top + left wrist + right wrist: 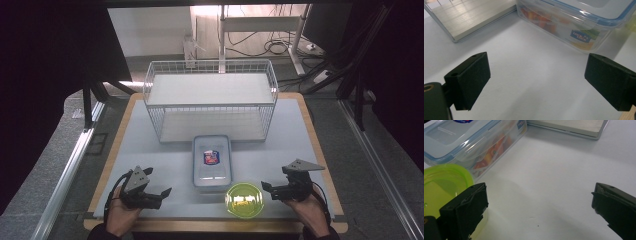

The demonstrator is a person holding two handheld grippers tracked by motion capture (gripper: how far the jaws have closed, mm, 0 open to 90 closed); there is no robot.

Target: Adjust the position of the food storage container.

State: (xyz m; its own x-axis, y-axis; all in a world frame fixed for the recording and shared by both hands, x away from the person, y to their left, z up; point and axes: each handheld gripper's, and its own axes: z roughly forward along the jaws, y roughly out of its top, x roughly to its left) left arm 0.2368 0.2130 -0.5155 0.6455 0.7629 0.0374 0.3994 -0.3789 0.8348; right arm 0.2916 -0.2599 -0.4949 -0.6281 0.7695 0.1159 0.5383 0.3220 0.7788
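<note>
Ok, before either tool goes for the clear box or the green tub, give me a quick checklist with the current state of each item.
1. Left tool open, nothing between its jaws: ok.
2. Right tool open, nothing between its jaws: ok.
3. Clear box lid on: ok; whether its clips are latched: cannot tell.
4. Green tub lid on: ok.
5. Wire basket with no load on its upper shelf: ok.
6. Bare table between left tool and clear box: ok.

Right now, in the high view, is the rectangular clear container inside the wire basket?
No, the clear container lies on the table in front of the wire basket, beside the green round lid.
</note>
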